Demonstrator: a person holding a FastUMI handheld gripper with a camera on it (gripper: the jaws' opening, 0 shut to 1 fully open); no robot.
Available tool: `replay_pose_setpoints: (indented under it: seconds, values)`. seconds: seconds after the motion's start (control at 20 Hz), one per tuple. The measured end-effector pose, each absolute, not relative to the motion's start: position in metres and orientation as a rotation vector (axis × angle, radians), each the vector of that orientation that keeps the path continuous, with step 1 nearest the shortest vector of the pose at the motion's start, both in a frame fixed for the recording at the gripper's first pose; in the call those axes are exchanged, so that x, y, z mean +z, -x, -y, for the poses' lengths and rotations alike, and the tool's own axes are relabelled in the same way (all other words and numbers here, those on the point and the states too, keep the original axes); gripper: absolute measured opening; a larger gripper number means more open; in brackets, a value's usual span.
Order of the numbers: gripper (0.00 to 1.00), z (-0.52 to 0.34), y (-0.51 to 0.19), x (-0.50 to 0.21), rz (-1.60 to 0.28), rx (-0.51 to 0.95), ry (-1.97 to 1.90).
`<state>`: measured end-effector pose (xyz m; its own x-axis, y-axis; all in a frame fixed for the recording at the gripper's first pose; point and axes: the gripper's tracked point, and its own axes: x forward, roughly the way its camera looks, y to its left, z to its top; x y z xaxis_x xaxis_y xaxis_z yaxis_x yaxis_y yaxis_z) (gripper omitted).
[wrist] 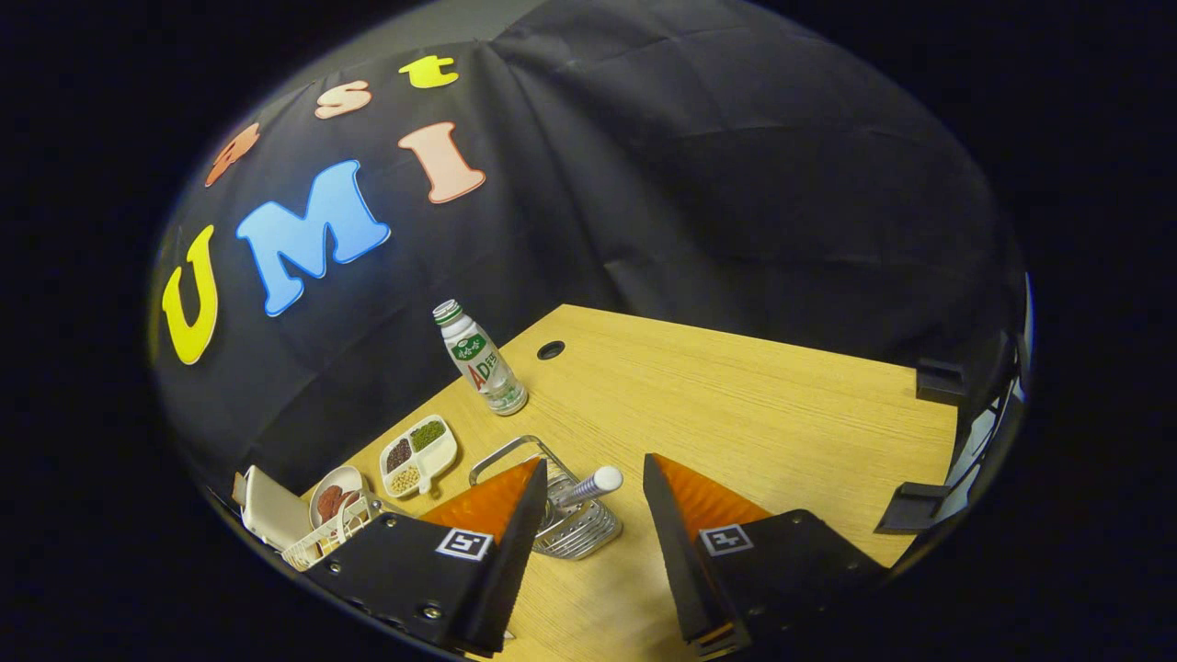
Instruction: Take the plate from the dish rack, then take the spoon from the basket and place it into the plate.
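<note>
Jaws wide, empty; wire basket (565, 515) between them holds spoon (588, 485); dish rack (326, 538) holds plate (336, 496).

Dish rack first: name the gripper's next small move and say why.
Probably swing toward the dish rack beside the near finger. The gripper is open and empty, with the basket between its fingers, while the plate stands in the rack.

Single fisheye camera mounted on the gripper (588, 515), looking forward along the two fingers (501, 515), spread apart and empty. Positioned above the wooden surface (736, 405), tilted downward and rolled, so the surface appears slanted. Close range to the wire basket (575, 533) just ahead; bottle (480, 360) and booth wall farther beyond.
</note>
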<state>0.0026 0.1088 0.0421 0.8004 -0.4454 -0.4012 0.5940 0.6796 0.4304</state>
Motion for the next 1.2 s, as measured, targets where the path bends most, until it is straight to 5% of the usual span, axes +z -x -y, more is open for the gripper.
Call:
replay_pose_setpoints:
  seconds: [0.15,0.3,0.4,0.45,0.55,1.2]
  values:
    - [0.4,-0.107,-0.008,0.032,-0.303,-0.604,-0.569]
    - [0.25,-0.109,-0.016,0.038,-0.289,-0.596,-0.563]
    - [0.25,-0.118,-0.024,0.059,-0.211,-0.5,-0.586]
    - [0.09,-0.123,-0.029,0.065,-0.2,-0.482,-0.552]
    - [0.01,-0.128,-0.035,0.065,-0.235,-0.464,-0.484]
    - [0.01,-0.156,-0.029,0.134,-0.247,-0.439,-0.173]
